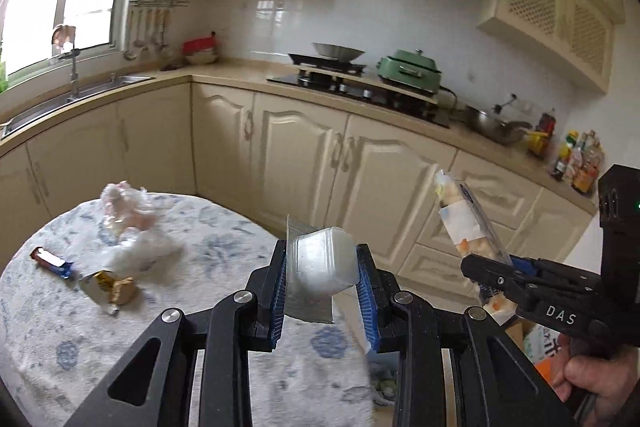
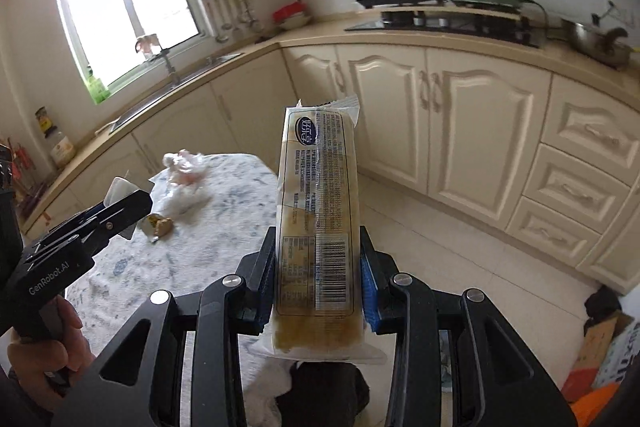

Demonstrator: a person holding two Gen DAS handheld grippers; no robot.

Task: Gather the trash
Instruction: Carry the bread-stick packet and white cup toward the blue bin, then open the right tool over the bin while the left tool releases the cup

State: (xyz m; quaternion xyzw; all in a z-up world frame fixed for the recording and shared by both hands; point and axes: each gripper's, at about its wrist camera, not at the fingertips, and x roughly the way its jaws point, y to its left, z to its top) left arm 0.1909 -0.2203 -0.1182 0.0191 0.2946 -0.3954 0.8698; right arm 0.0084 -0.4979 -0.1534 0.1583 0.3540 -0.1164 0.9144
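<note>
Both grippers hold trash above the bench point(image 1: 48, 327).
Left gripper point(image 1: 322, 279) clamps a cup point(image 1: 324, 261); right gripper point(image 2: 318, 291) pinches a wrapper point(image 2: 316, 211), both angled down.

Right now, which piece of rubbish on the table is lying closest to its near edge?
The torn gold wrapper with a brown crumbly chunk. The blue-and-brown bar wrapper lies just behind it, and the crumpled clear plastic lies farther back.

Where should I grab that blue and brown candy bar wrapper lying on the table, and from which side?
Grip the candy bar wrapper across its narrow width near the middle, coming down from above. It lies flat on the tablecloth, long and thin, clear of the gold wrapper beside it, so a pinch across the short sides looks easiest.
</note>
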